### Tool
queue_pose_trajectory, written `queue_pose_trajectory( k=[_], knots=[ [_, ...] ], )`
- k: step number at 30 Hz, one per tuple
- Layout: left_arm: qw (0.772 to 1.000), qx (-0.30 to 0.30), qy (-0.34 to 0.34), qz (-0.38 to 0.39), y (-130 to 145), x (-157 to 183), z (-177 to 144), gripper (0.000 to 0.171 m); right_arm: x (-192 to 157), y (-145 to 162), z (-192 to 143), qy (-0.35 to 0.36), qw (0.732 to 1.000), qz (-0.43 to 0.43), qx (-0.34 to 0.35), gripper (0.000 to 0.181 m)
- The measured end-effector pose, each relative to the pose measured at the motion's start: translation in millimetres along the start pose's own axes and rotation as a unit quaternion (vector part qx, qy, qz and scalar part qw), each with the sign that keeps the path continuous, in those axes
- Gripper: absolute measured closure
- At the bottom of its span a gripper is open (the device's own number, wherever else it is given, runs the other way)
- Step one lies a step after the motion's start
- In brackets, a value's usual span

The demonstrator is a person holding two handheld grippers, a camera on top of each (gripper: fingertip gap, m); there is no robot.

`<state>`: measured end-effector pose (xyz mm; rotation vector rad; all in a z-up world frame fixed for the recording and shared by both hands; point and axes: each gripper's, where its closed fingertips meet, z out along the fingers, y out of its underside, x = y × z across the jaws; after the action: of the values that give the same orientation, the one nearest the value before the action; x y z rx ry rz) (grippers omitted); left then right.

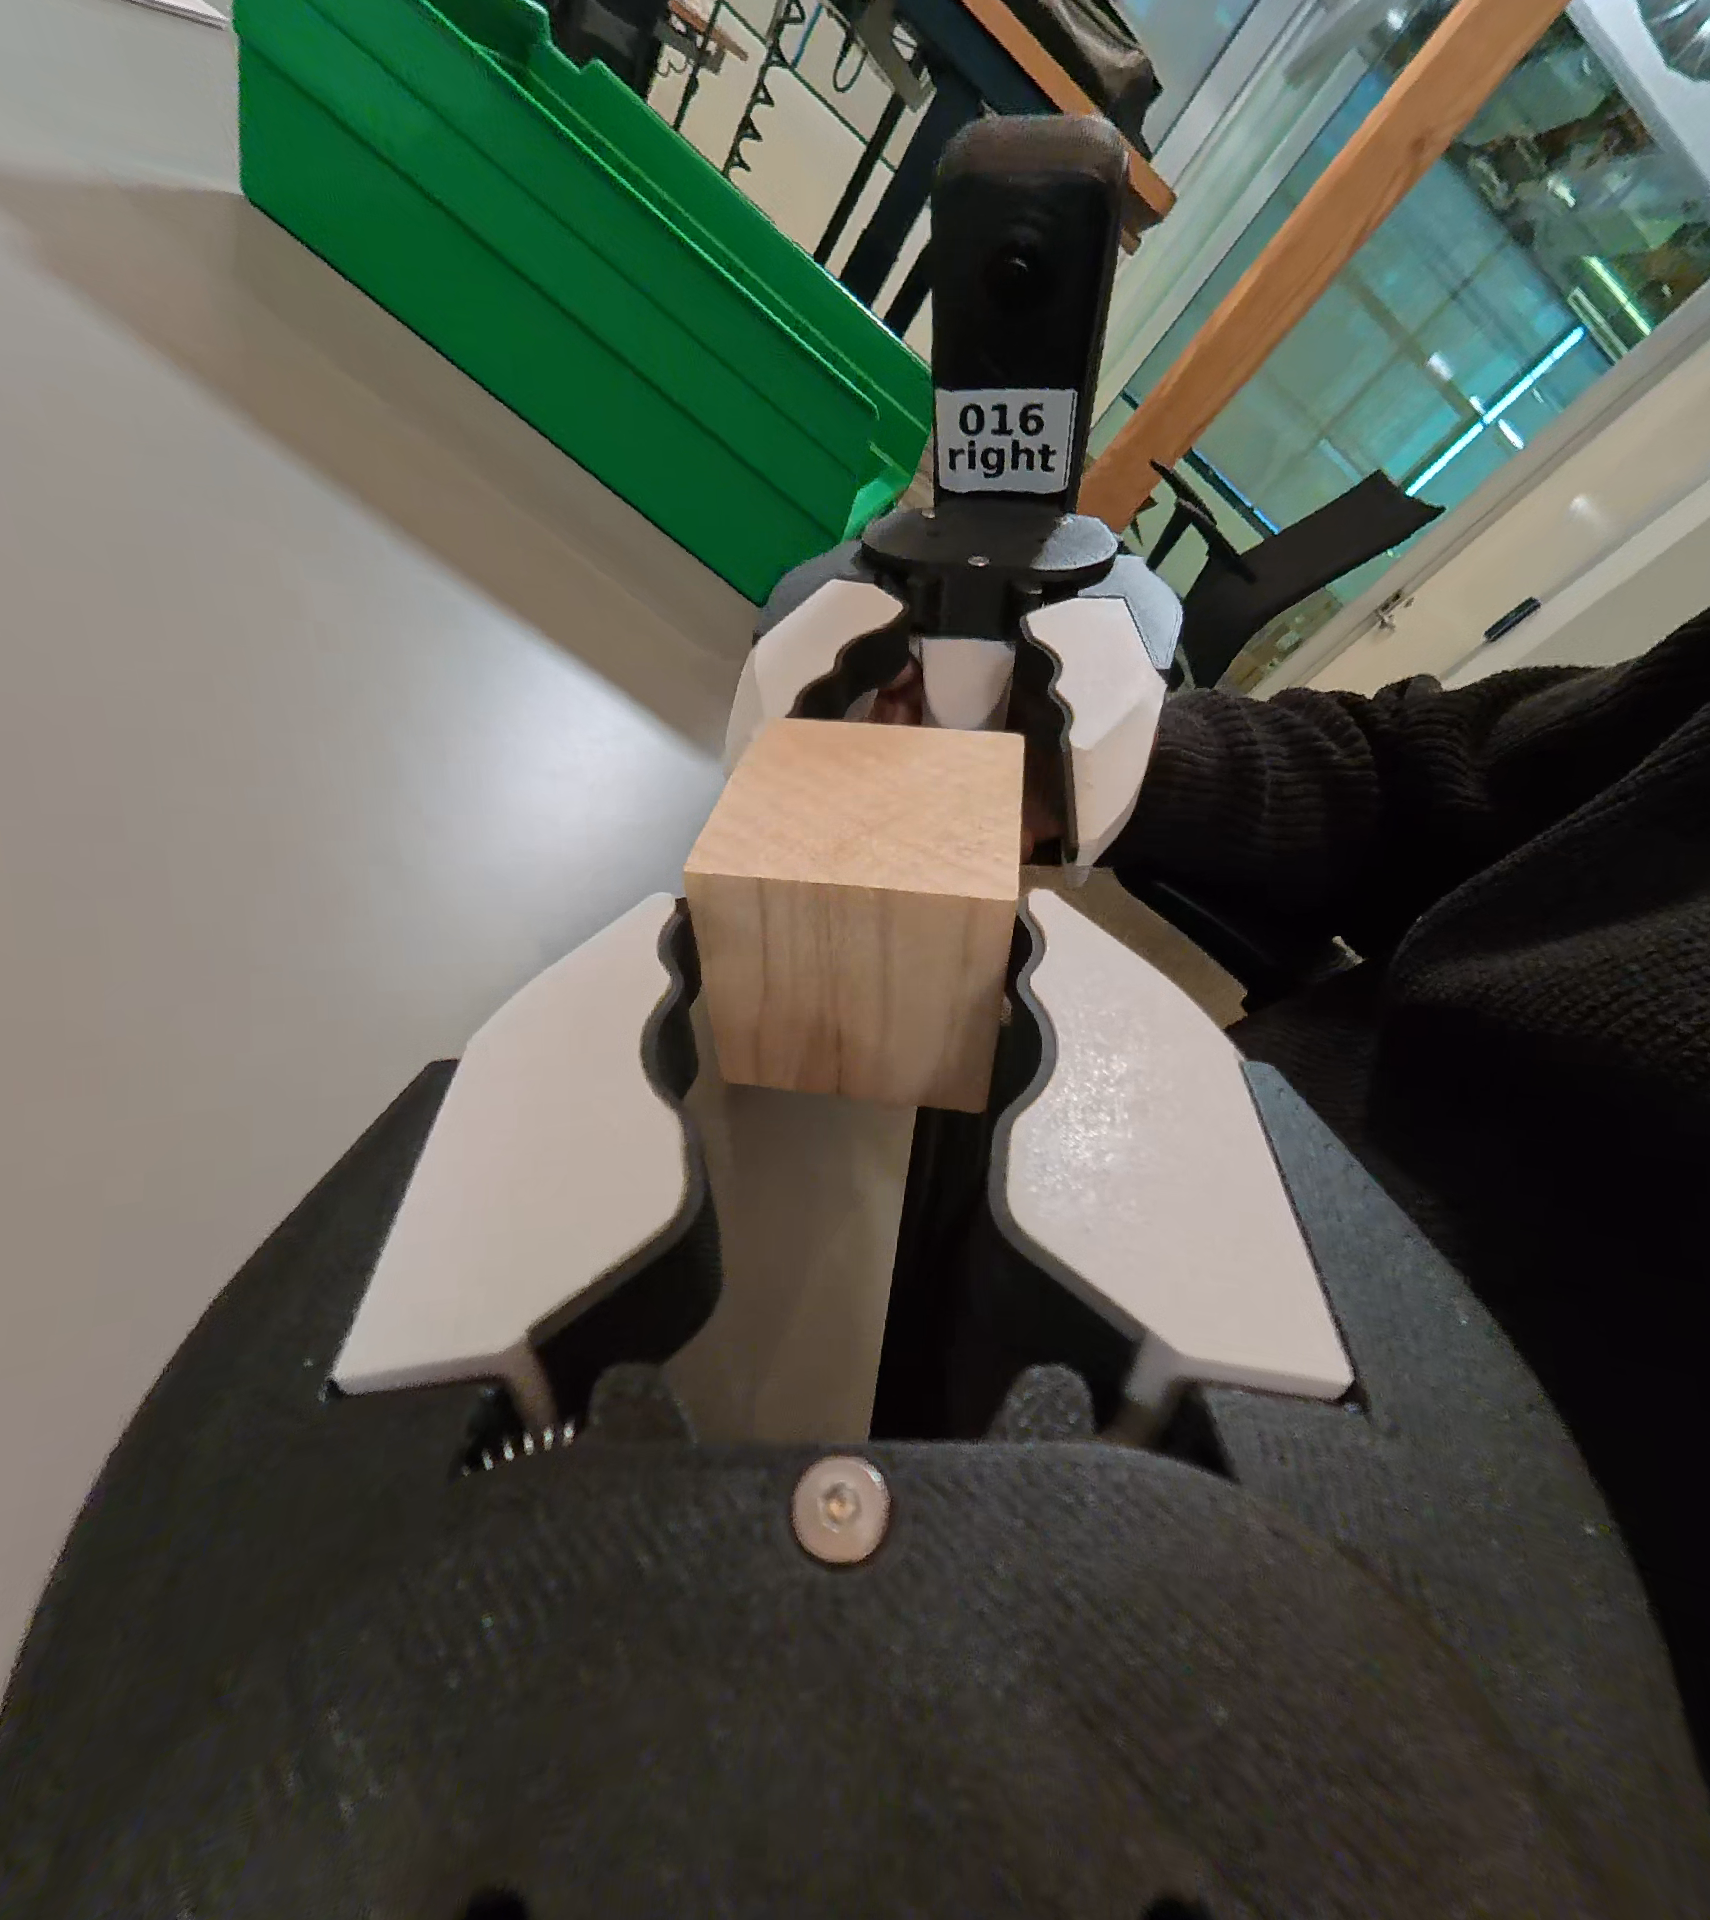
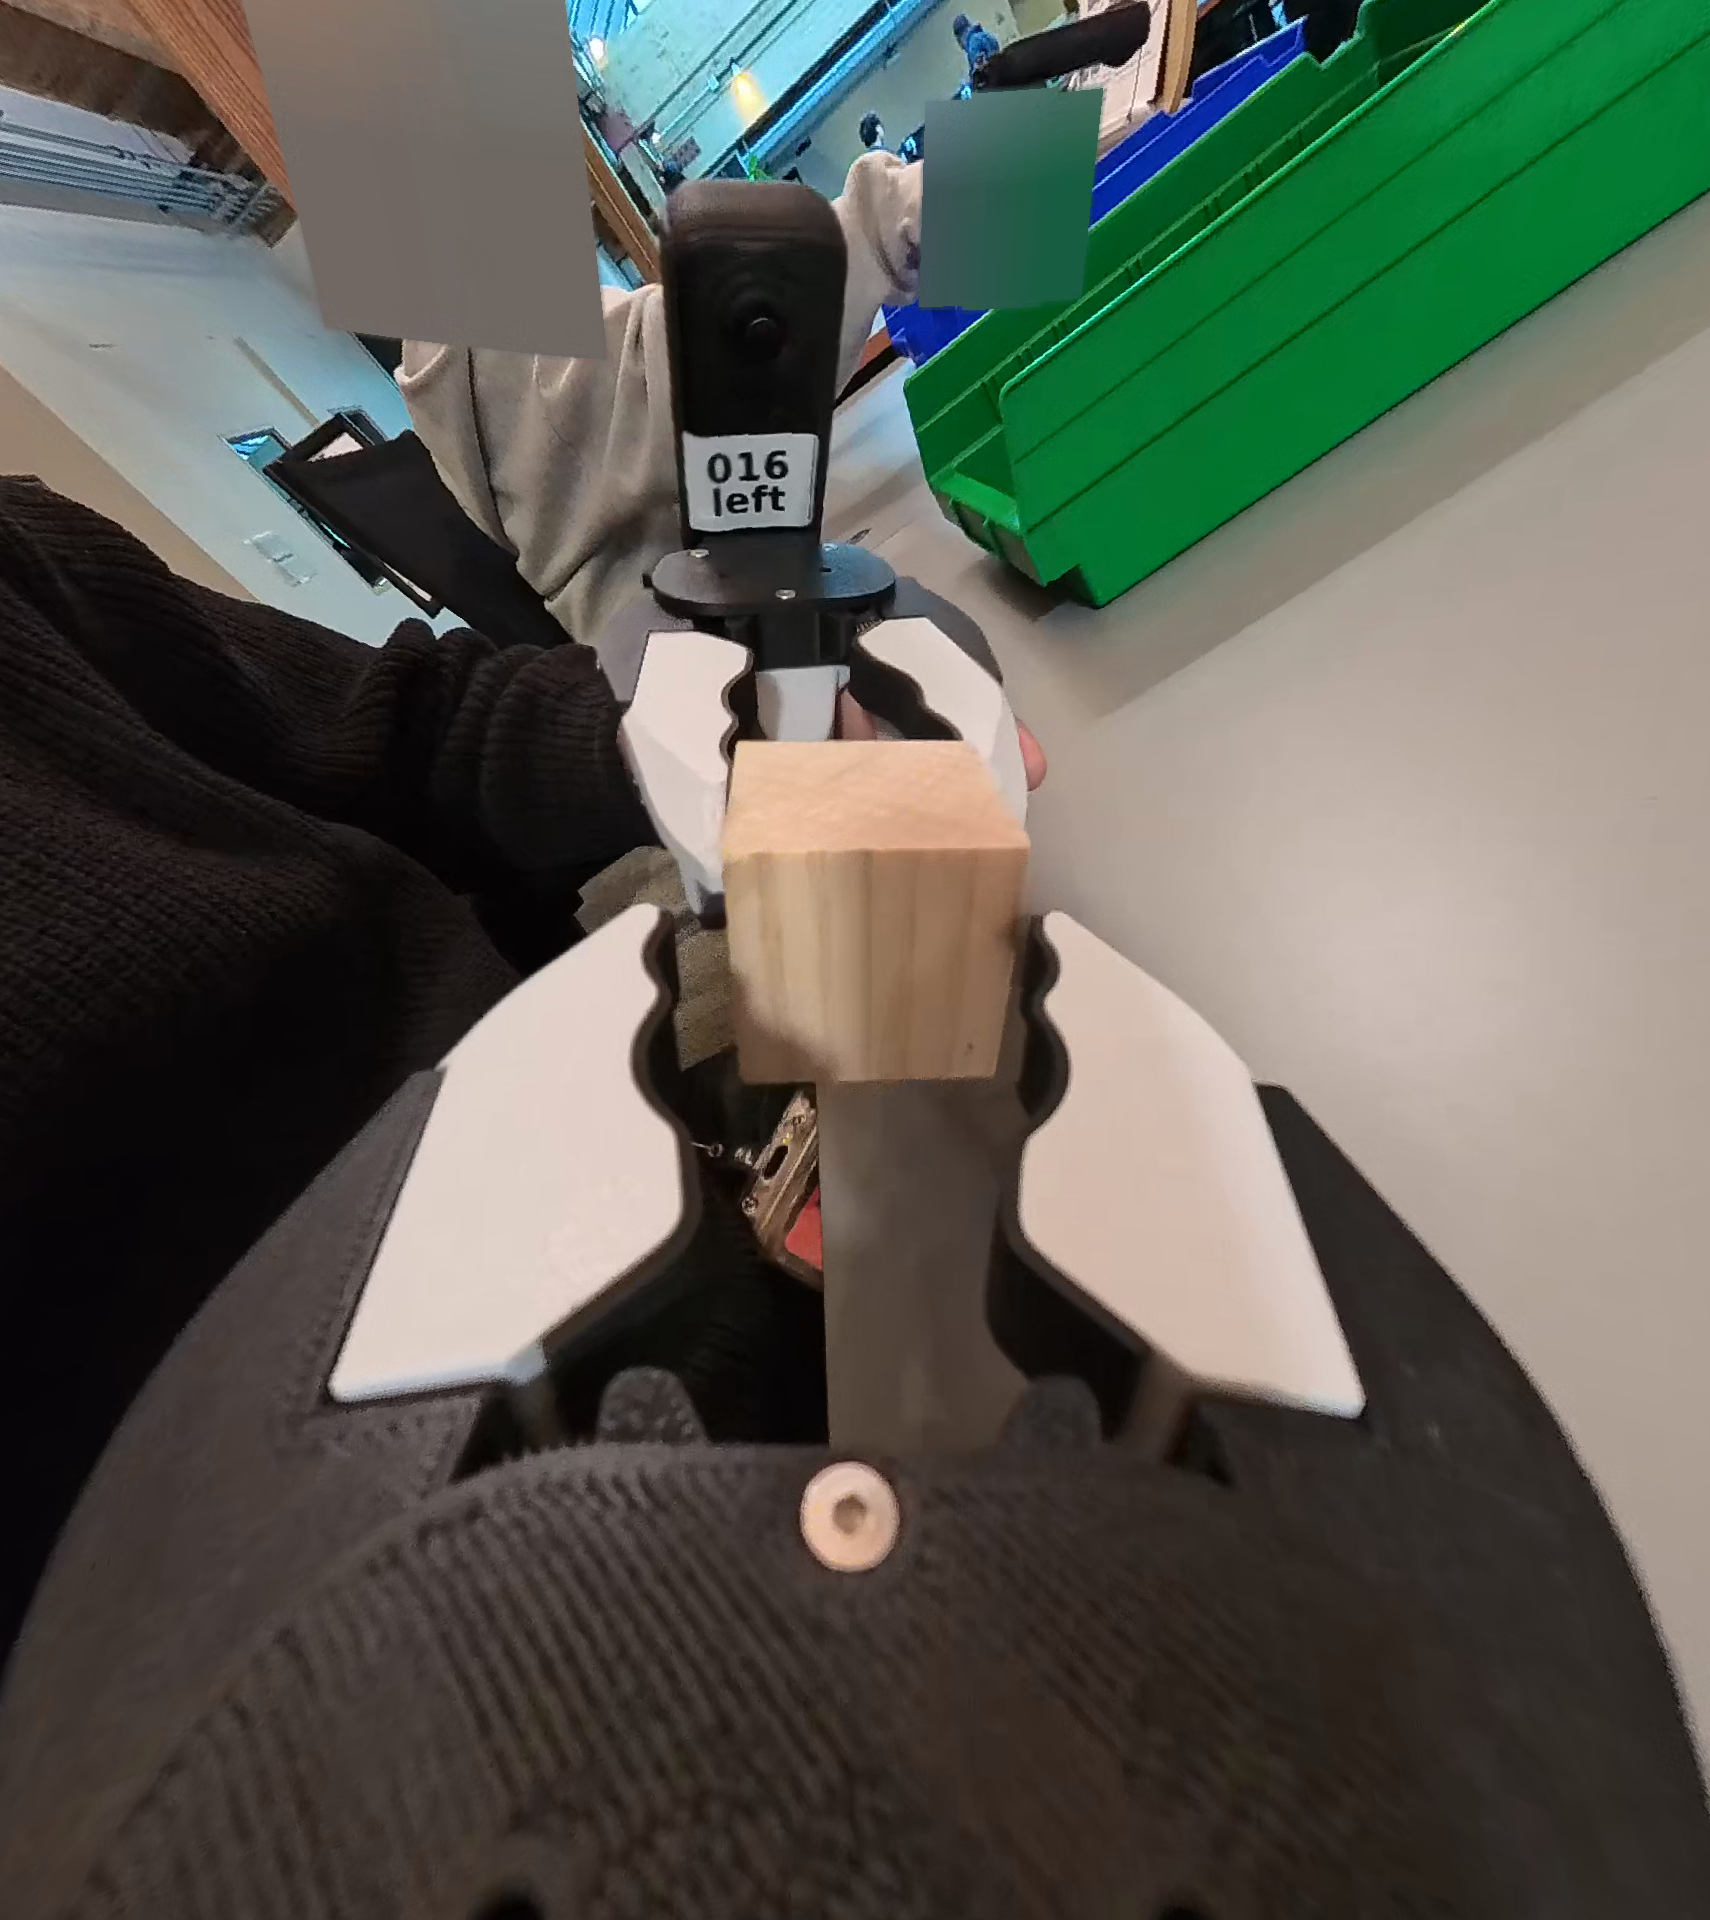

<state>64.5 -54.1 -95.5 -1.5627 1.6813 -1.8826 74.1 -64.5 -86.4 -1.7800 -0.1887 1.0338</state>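
Note:
A pale wooden cube (image 1: 851, 987) is held in the air over the edge of a grey table (image 1: 155, 727). My left gripper (image 1: 851, 925) is shut on it, with both pads against its sides. My right gripper (image 2: 846, 935) faces the left one from the other side. Its jaws stand around the same cube (image 2: 866, 966): the right pad is at the cube's side and a gap shows at the left pad. The right gripper also shows beyond the cube in the left wrist view (image 1: 944, 727), spread wider than the cube. The left gripper shows beyond it in the right wrist view (image 2: 830, 717).
Stacked green bins (image 1: 539, 270) stand on the table behind the grippers and also show in the right wrist view (image 2: 1350, 332), with a blue bin (image 2: 1173, 125) past them. Black knitted sleeves (image 1: 1453, 831) hold the grippers. A person in a beige hoodie (image 2: 539, 447) sits nearby.

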Motion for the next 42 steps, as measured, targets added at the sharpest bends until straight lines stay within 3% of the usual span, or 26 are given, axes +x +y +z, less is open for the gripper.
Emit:
queue_pose_trajectory(
  k=[18,35,37,39,40,42],
  knots=[
    [0.999,0.019,0.018,-0.020,-5,5,-1,0.114,-1,4,5,0.006,1.000,-0.022,-0.012,0.110],
    [0.999,0.022,0.023,-0.015,-5,7,-1,0.115,0,9,8,0.009,0.999,-0.026,-0.025,0.117],
    [1.000,0.019,0.021,-0.014,-4,7,0,0.115,-1,9,9,0.010,0.999,-0.029,-0.024,0.126],
    [1.000,0.017,0.003,-0.013,-3,1,0,0.115,-11,12,11,-0.017,0.999,-0.035,-0.033,0.157],
    [1.000,0.016,-0.003,-0.013,-3,-2,-1,0.115,-11,12,12,-0.014,0.999,-0.038,-0.034,0.164],
    [0.999,0.020,-0.011,-0.023,-4,-8,-3,0.115,-5,9,13,0.014,0.999,-0.045,-0.025,0.163]
  ],
)
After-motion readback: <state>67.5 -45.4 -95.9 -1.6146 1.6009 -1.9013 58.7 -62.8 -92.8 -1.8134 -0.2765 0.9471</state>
